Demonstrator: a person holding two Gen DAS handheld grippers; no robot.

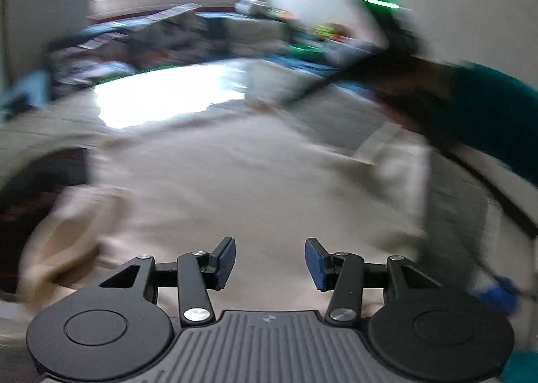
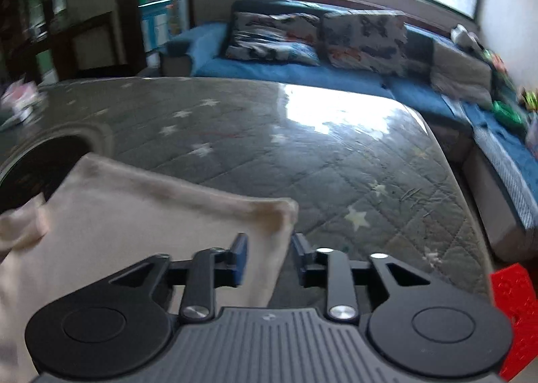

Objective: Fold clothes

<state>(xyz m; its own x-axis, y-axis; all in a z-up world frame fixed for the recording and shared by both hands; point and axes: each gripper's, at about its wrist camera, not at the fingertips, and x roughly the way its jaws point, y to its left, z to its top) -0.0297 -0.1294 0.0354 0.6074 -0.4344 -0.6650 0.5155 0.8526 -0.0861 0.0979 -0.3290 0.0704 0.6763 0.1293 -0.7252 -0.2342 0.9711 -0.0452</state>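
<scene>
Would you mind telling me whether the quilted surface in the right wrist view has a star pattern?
Yes, pale stars are scattered across the grey quilted surface beyond the beige cloth.

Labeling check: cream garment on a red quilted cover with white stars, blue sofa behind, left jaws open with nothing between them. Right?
One error: the quilted cover is grey-green, not red, as the right wrist view shows. The rest holds: the cream garment lies on it, the blue sofa stands behind, and the left gripper has its jaws apart with nothing between them.
</scene>
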